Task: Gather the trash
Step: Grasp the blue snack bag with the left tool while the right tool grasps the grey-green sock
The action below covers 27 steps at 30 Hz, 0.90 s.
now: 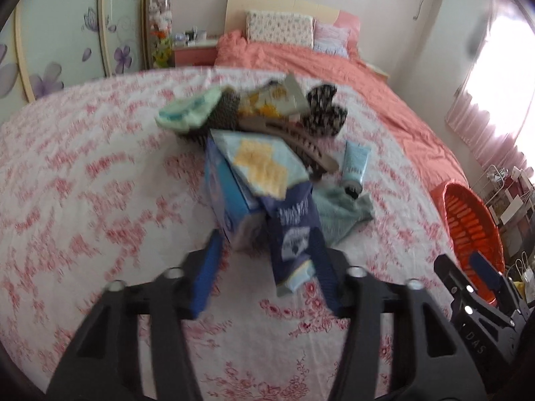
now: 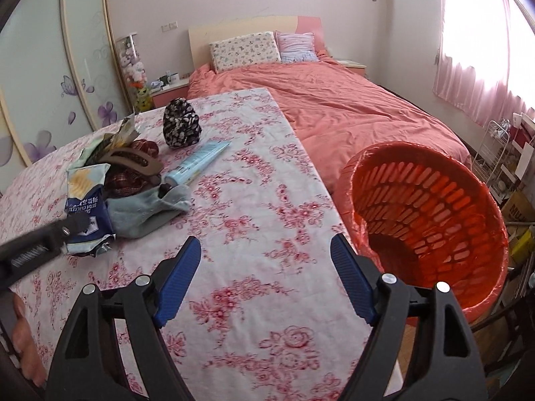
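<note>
A pile of wrappers and small items lies on the floral tablecloth (image 1: 100, 183). In front is a dark blue cracker wrapper (image 1: 294, 230) (image 2: 87, 207), leaning on a blue box (image 1: 224, 193) under a pale blue cracker packet (image 1: 260, 163). My left gripper (image 1: 264, 234) is open around the wrapper's lower end. Its right pad is at the wrapper's edge and its left pad stands clear. The view is blurred. My right gripper (image 2: 265, 242) is open over bare cloth, with nothing between its fingers. An orange slatted basket (image 2: 434, 207) (image 1: 468, 220), lined with plastic, stands just off the table's right edge.
A brown hair claw (image 2: 133, 160), a pale blue tube (image 2: 197, 160), a teal sock (image 2: 143, 214), a black-and-white fuzzy item (image 2: 182, 123) and a yellow snack bag (image 1: 277, 97) share the pile. A coral bed (image 2: 351, 107) lies beyond the table. Wire shelves (image 2: 495, 153) stand right.
</note>
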Each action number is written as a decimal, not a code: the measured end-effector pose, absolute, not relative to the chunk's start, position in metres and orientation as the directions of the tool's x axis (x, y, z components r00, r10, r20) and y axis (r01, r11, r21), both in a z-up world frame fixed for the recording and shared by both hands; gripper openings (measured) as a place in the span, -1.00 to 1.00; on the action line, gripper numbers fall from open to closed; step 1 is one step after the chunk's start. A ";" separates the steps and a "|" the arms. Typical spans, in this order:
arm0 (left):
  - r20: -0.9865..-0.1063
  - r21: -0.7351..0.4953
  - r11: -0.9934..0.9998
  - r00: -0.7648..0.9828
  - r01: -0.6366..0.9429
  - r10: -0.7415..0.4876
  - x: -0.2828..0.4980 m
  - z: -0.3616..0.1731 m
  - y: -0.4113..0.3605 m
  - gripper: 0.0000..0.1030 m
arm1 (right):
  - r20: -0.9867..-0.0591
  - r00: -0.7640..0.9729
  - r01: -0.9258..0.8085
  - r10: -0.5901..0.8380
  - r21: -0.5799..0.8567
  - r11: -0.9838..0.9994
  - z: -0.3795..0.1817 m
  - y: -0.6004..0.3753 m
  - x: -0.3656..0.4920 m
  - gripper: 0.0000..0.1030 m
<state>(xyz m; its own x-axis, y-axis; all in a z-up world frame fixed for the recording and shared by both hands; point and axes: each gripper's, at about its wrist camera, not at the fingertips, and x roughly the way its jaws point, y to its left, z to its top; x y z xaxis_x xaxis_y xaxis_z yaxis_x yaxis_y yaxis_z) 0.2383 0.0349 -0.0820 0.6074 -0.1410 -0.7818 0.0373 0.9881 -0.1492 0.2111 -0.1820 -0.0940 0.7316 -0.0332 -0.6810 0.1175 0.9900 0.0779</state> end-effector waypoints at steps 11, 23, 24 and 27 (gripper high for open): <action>-0.752 -0.220 0.976 0.636 0.007 -0.174 0.228 -0.084 0.083 -0.87 | -0.683 0.730 0.091 -0.021 0.067 0.994 -0.097 -0.161 0.218 0.54; -0.769 -0.206 0.971 0.634 -0.124 -0.082 0.238 -0.090 0.167 -0.84 | -0.692 0.716 0.009 0.088 0.135 0.991 -0.101 -0.116 0.244 0.49; -0.771 -0.206 0.971 0.631 -0.125 -0.082 0.238 -0.091 0.169 -0.84 | -0.694 0.712 0.004 0.103 0.150 0.989 -0.101 -0.112 0.248 0.49; -0.777 -0.204 0.971 0.624 -0.124 -0.084 0.239 -0.095 0.172 -0.83 | -0.704 0.700 0.004 0.124 0.176 0.984 -0.103 -0.101 0.262 0.49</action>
<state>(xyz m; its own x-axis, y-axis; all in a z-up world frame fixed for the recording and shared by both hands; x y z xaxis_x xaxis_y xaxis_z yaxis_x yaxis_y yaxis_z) 0.2392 0.1717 -0.0947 0.6243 -0.0838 -0.7767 -0.1238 0.9710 -0.2043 0.2617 -0.1014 -0.1031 0.6995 0.1236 -0.7039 0.0036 0.9843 0.1763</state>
